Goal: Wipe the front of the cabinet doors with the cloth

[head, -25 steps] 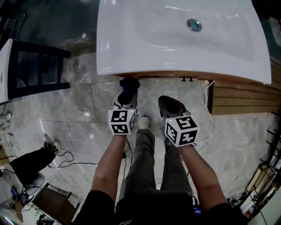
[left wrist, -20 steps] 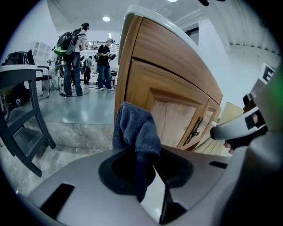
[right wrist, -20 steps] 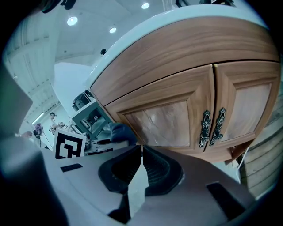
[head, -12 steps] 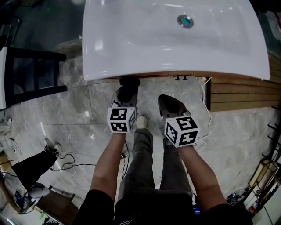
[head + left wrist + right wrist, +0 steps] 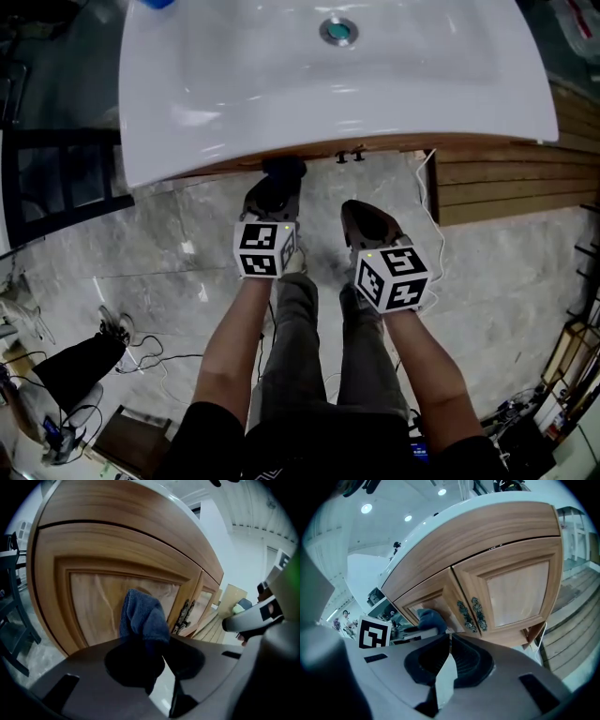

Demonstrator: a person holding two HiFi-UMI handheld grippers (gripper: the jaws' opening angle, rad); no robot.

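A dark blue cloth [image 5: 140, 616] is clamped in my left gripper [image 5: 157, 651] and lies against the panel of the left wooden cabinet door [image 5: 89, 597]. From the head view, the left gripper [image 5: 277, 185] reaches under the white basin [image 5: 281, 84], where the cloth [image 5: 283, 169] shows as a dark bundle. My right gripper [image 5: 361, 214] hangs beside it, shut and empty, a little short of the doors. In the right gripper view the cloth [image 5: 431, 619] shows on the left door, left of the two ornate handles [image 5: 471, 613] and the right door [image 5: 515, 590].
A black frame [image 5: 56, 178] stands left of the cabinet. Wooden slats [image 5: 506, 178] run along the right, with a white cable [image 5: 427, 211] hanging by the cabinet's corner. Loose cables [image 5: 122, 333] lie on the marble floor [image 5: 159, 253]. The person's legs [image 5: 309, 356] are below the grippers.
The left gripper with the cloth has shifted slightly up and right along the door. The head view has swung, so the basin now sits further left. The right gripper has barely moved.
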